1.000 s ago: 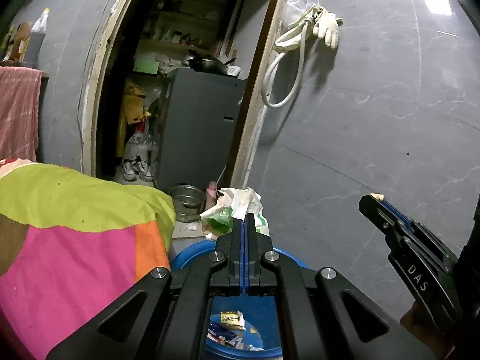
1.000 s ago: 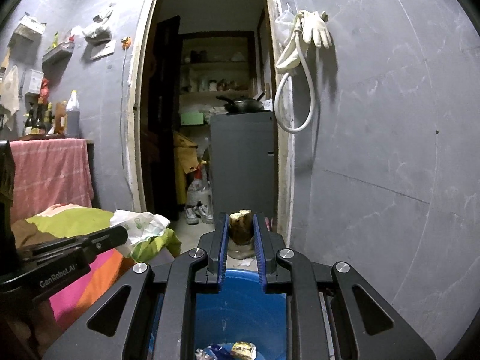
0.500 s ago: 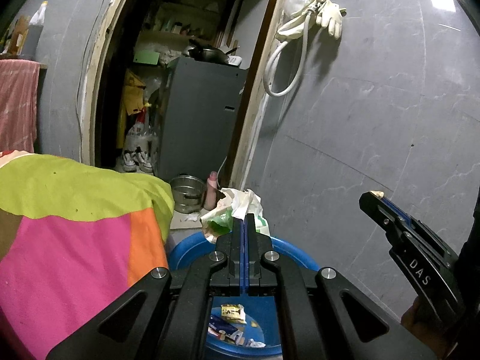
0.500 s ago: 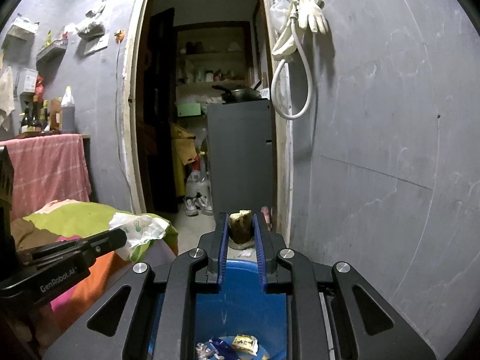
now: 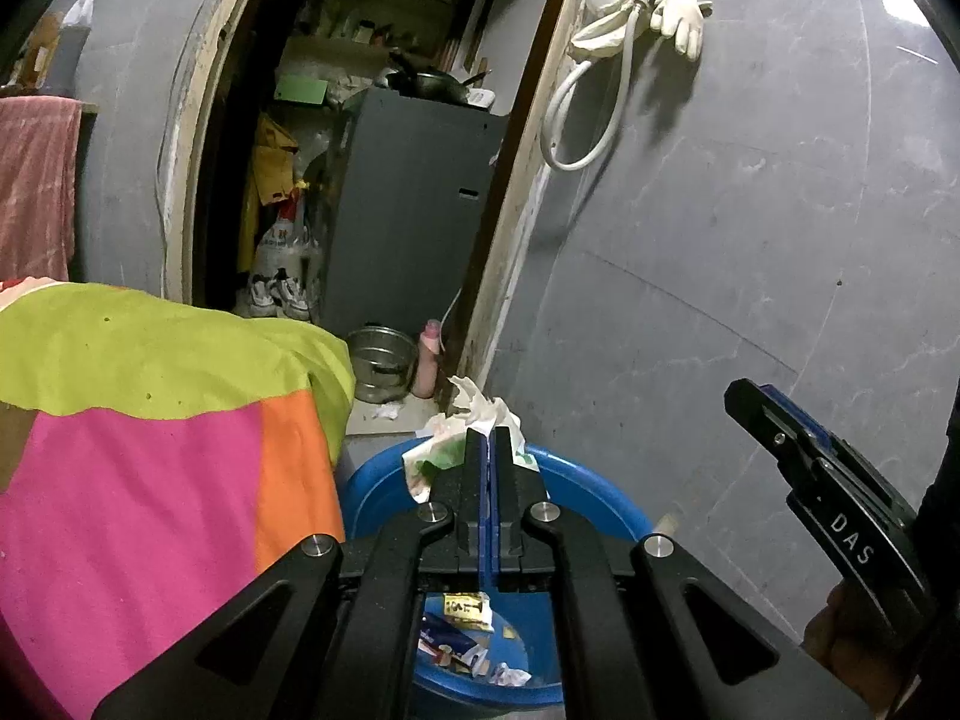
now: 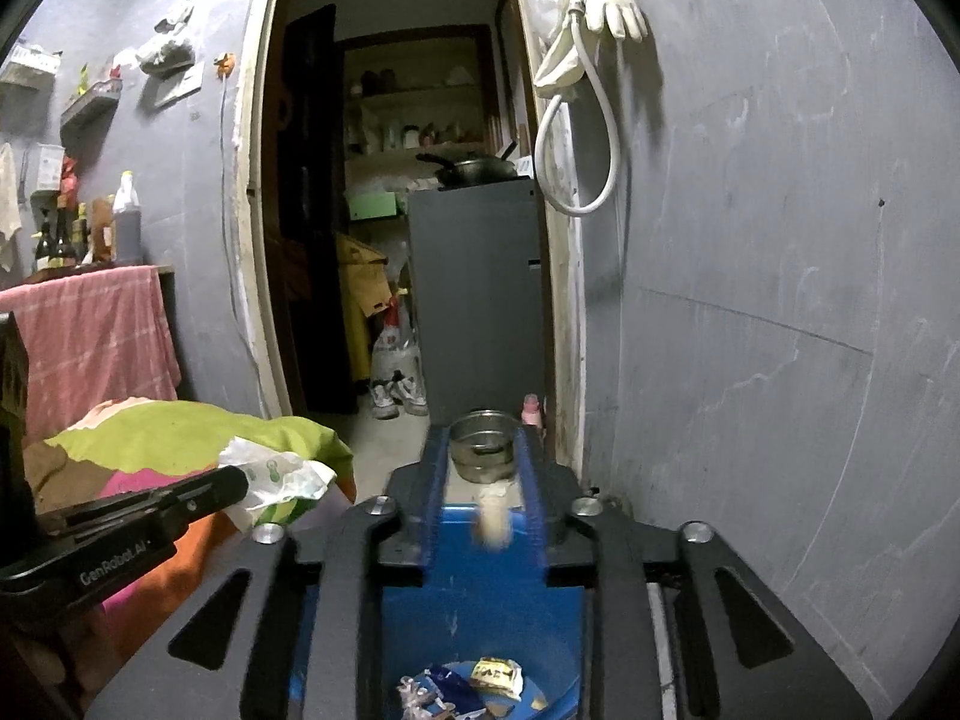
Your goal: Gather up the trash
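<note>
My left gripper (image 5: 487,441) is shut on a crumpled white and green wrapper (image 5: 474,426) and holds it above the blue bin (image 5: 600,498); the wrapper (image 6: 282,477) also shows in the right wrist view. My right gripper (image 6: 483,468) is open over the blue bin (image 6: 480,612). A small pale scrap (image 6: 495,516), blurred, is falling between its fingers toward the bin. Wrappers (image 6: 474,681) lie at the bin's bottom.
A bed with a green, pink and orange cover (image 5: 150,420) lies left of the bin. A grey wall (image 6: 750,330) is close on the right. A steel pot (image 6: 483,441) and a pink bottle (image 6: 531,408) stand by the doorway, with a grey cabinet (image 6: 480,300) behind.
My right gripper has opened and let go of the pale scrap, which now drops toward the bin. Both grippers have moved forward over the bin. The left still holds the wrapper.
</note>
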A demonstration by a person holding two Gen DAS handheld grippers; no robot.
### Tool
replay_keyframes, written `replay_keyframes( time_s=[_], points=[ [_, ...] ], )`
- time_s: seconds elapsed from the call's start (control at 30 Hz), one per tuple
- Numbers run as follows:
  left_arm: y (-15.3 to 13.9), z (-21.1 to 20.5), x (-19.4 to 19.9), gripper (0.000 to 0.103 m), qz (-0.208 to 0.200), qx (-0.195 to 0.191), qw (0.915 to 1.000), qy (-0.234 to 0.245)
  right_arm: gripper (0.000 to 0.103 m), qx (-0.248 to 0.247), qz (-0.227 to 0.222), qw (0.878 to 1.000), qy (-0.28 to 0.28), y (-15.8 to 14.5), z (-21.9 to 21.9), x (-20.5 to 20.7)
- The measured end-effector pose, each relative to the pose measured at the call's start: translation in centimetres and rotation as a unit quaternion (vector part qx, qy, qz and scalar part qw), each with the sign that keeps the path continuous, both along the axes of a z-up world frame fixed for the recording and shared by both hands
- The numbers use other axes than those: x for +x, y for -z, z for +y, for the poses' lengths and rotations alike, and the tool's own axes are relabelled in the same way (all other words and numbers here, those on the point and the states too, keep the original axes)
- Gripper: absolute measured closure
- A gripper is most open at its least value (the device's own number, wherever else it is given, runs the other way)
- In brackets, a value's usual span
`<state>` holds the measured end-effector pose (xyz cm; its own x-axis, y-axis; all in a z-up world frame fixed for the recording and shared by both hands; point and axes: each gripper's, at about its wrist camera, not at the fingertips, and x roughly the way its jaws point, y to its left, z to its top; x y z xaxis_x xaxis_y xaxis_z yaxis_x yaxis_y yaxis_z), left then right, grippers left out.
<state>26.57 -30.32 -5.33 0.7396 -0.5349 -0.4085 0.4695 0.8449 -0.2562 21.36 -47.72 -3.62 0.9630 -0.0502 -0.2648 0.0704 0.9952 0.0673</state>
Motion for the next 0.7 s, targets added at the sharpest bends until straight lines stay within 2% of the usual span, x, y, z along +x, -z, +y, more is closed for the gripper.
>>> replay_keyframes(
  time_s=[0.07,0.2,0.3,0.37,0.43,0.5,0.6,0.7],
  points=[
    [0.0,0.1,0.1,0.101,0.002,-0.001,1.0,0.0,0.074,-0.001,0.0,1.0,0.0,0.1,-0.1,0.0],
    [0.0,0.5,0.1,0.082,0.003,-0.01,0.9999,-0.004,0.074,0.001,-0.004,1.0,0.003,0.1,-0.2,-0.1],
    [-0.2,0.8,0.1,0.08,0.001,-0.016,0.9998,-0.011,0.074,0.001,-0.008,1.0,0.006,0.1,-0.3,-0.3],
    [-0.4,1.0,0.1,0.073,-0.001,-0.017,0.9997,-0.018,0.071,0.001,-0.012,1.0,0.01,0.0,-0.5,-0.5],
    [-0.5,1.2,-0.1,0.058,-0.005,-0.021,0.9994,-0.026,0.06,0.002,-0.018,1.0,0.013,-0.1,-0.5,-0.9],
    [-0.9,1.5,-0.4,0.053,-0.013,-0.023,0.9991,-0.034,0.054,0.002,-0.027,1.0,0.016,-0.3,-0.7,-1.2],
    [-1.4,1.8,-0.7,0.038,-0.026,-0.022,0.9983,-0.048,0.046,0.001,-0.036,0.999,0.023,-0.6,-0.8,-1.6],
    [-1.7,2.4,-0.8,0.023,-0.027,-0.029,0.9973,-0.061,0.029,0.006,-0.046,0.998,0.032,-0.8,-1.1,-2.1]
  ],
)
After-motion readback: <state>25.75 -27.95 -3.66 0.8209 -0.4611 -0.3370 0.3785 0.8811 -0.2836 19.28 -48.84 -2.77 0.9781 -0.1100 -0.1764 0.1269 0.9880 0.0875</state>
